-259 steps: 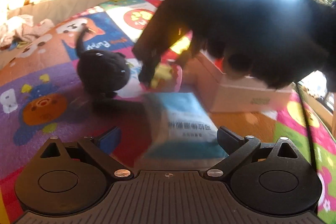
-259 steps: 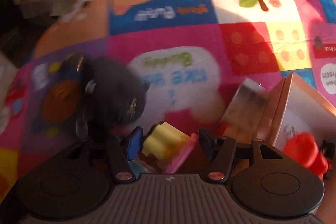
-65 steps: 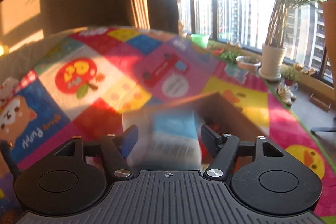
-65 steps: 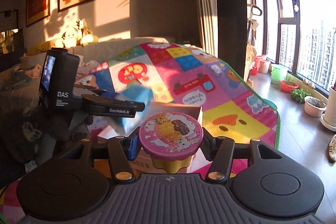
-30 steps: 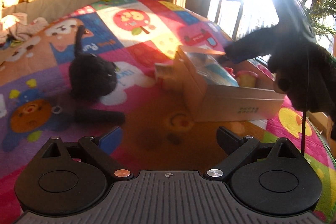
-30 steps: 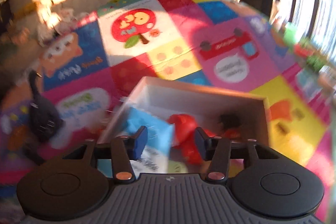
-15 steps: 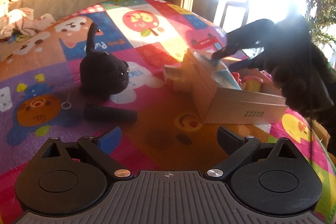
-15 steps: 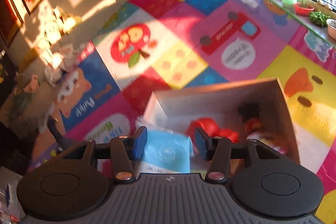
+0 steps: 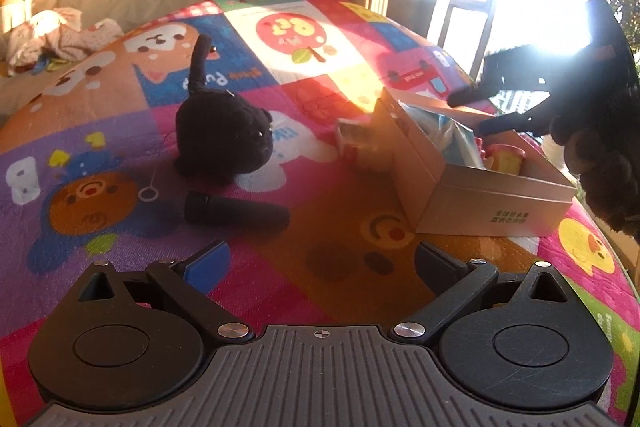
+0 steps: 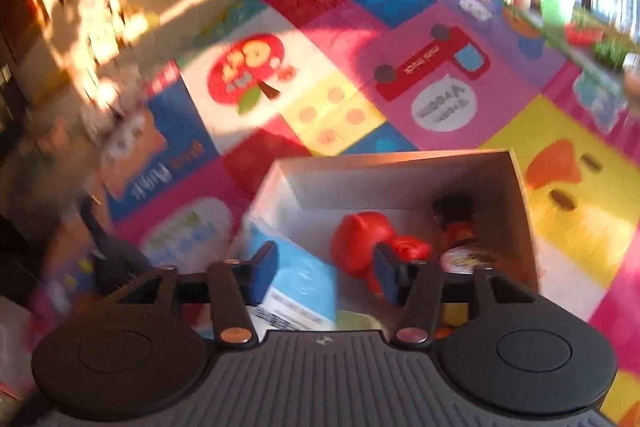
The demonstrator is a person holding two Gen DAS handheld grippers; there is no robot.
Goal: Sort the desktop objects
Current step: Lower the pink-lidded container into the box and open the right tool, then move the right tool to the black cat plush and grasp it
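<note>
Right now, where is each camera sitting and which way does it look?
Left wrist: sits on the left gripper, low over the mat, facing the black plush cat, black tube and box; right gripper and furry sleeve show.
Right wrist: sits on the right gripper, looking down into the box.
Shared: box, blue packet, cat.

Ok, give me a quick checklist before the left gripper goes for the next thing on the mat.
1. Left gripper empty and open: ok, nothing between its fingers.
2. Next items loose on the mat: ok, black plush cat and dark cylinder lie apart, untouched.
3. Right gripper let go: ok, its jaws have just been opening and the blue packet sits below them in the box.
4. Right gripper clear of the box: not ok, it hangs over it.
5. Room in the box: cannot tell, a red toy and a small figure already lie inside.
</note>
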